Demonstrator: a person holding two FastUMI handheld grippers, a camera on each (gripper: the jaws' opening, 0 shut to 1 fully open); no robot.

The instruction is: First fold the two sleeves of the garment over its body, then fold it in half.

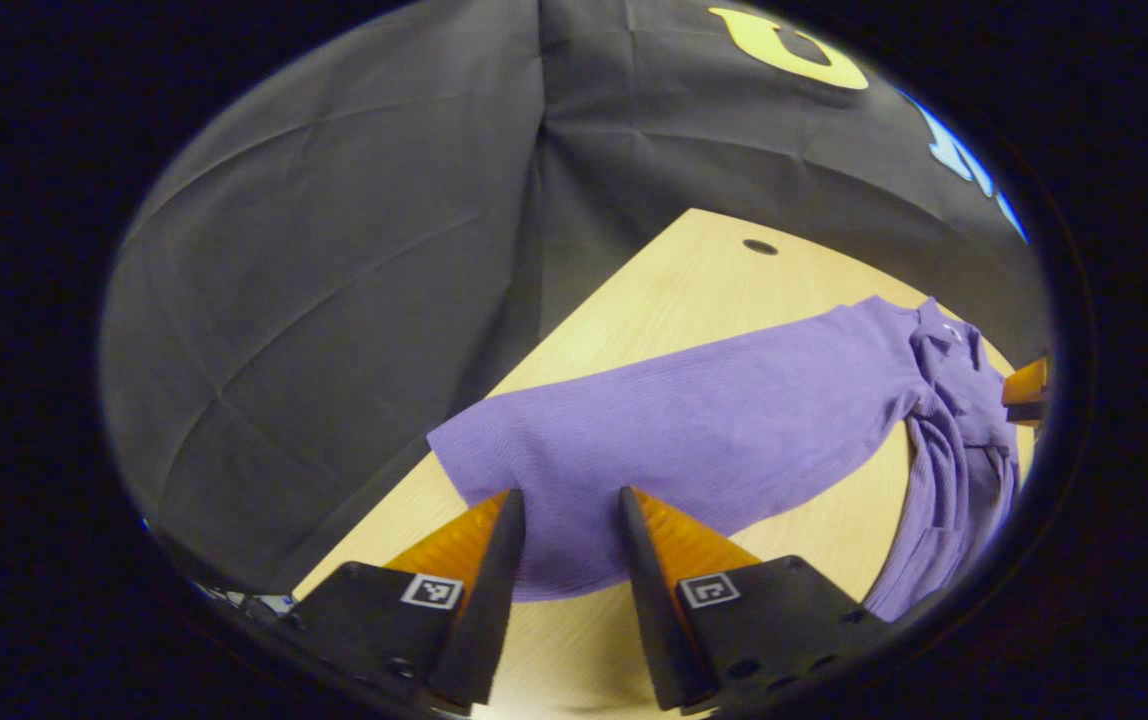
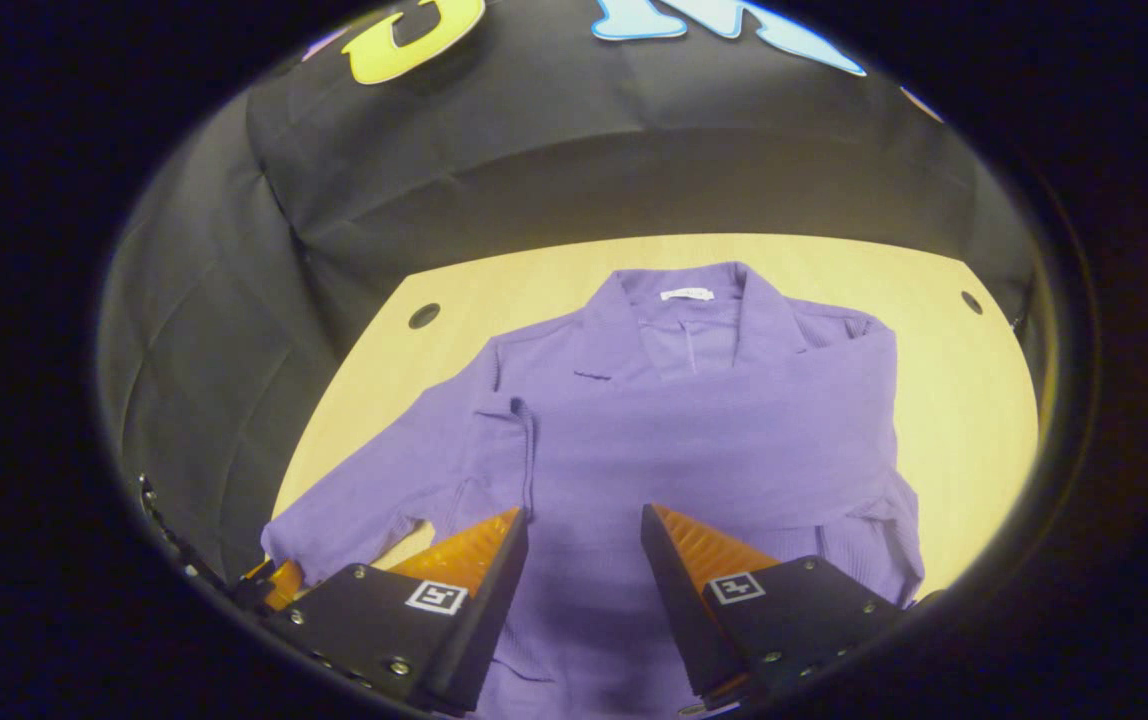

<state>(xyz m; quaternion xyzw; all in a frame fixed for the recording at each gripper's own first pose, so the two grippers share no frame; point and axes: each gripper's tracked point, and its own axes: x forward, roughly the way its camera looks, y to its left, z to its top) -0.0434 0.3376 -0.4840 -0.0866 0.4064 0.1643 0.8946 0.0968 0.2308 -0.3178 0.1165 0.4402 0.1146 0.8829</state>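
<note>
Left gripper (image 1: 570, 505) hangs with its fingers spread apart, nothing between them, poised just over the cuff end of a purple sleeve (image 1: 694, 440) that stretches flat across the pale wooden table (image 1: 654, 300). Over on the right gripper (image 2: 582, 525), same story: fingers parted, gripping nothing, hovering above the middle of the purple garment (image 2: 714, 430). The garment lies face up on the table, collar (image 2: 689, 300) toward the booth's black cloth wall (image 2: 534, 180), one sleeve already laid across its chest, the other reaching out toward the table's edge. In the right gripper view, the left gripper's tip peeks in beside that outstretched cuff.
</note>
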